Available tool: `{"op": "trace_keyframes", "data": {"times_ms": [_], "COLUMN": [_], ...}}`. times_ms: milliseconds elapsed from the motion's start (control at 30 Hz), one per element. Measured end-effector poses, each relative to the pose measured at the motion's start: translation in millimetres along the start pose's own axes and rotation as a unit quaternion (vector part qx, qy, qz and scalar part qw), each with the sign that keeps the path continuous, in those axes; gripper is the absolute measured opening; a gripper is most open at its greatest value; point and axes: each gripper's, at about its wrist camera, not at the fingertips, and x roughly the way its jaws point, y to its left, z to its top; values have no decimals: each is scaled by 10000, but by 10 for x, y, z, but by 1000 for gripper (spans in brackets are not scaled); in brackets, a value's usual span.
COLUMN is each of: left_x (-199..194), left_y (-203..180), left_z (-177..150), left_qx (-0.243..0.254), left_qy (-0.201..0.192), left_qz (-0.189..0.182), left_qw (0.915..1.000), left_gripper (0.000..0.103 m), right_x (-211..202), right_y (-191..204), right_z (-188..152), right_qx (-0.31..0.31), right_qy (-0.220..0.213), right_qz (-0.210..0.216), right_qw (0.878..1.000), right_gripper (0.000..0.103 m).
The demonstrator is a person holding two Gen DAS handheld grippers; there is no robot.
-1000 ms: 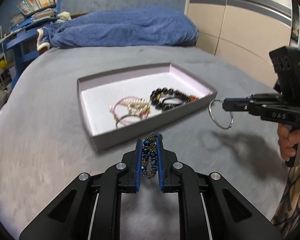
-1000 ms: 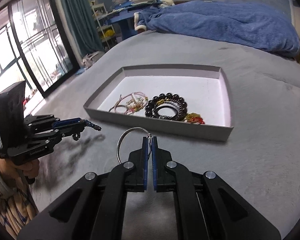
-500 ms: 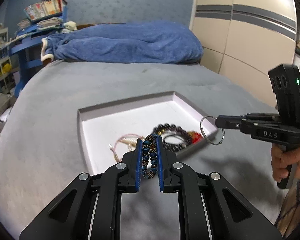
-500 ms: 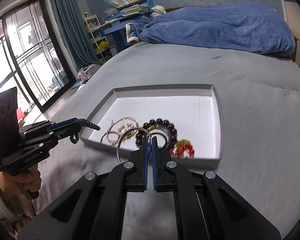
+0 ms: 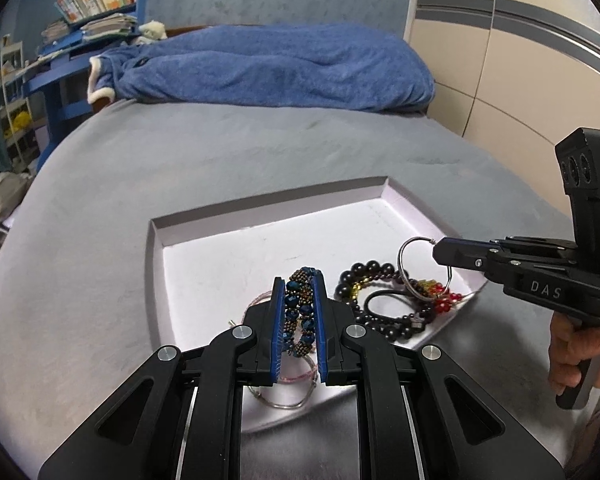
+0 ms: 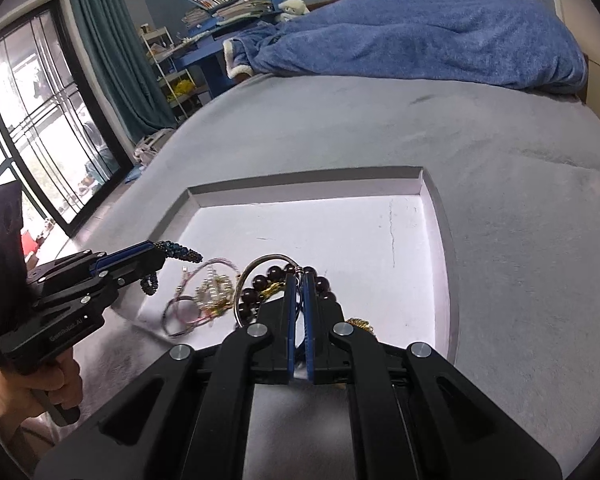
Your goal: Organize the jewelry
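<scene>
Jewelry is what both grippers hold, up in the air over a flat grey tray (image 5: 156, 276) with a white floor that lies on the grey bed (image 5: 100, 200). The left gripper (image 5: 299, 312) has its fingers pressed narrow on a blue beaded bracelet (image 5: 299, 312). The right gripper (image 6: 299, 316) has its fingers almost together, pinching a thin silver hoop (image 6: 260, 268) by its little wire knot. The bracelet looks light and floppy, so I think it will sag and swing if it is held by one end; holding it across the middle of the beads, like now, seems best. The hoop looks stiff but thin and smooth, so I think it could slip or bend; the knot is a good spot to grip. In the tray I count one string of big dark beads (image 5: 366, 276), one black loop (image 5: 384, 300) beside it, one small bunch of red and yellow beads (image 5: 440, 296), and a tangle of thin pink and pearl strands (image 6: 204, 296). I cannot tell how many pieces are in that tangle. So two pieces are in the air, one in each gripper. There is one tray. A blue blanket (image 5: 268, 68) lies far back on the bed.
</scene>
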Motion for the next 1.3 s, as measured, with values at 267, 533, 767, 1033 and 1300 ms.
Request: {"op": "trace_keyframes", "data": {"times_ms": [267,533,767,1033,1300], "left_x": [218,293,195,-10,-307], "left_y": [61,20,-10,-65,-93], "left_z": [-23,-40,-32,-36,-83], "left_qx": [-31,12,92,108,22], "left_qy": [231,420,260,-16,-331], "left_qz": [184,226,260,275,382], "left_qw": [9996,9989,9993,9996,9987], "left_gripper": [14,16,55,89,95], "right_x": [165,258,180,2,-229], "right_y": [-27,27,28,31,-10], "right_z": [-23,-71,-68,-110,-187], "right_qx": [-120,-316,-345,-385,-331], "right_qy": [119,286,217,137,13], "right_qz": [-356,-508,-487,-412,-425], "right_qw": [9992,9978,9980,9983,9985], "right_gripper": [3,4,30,56,72]}}
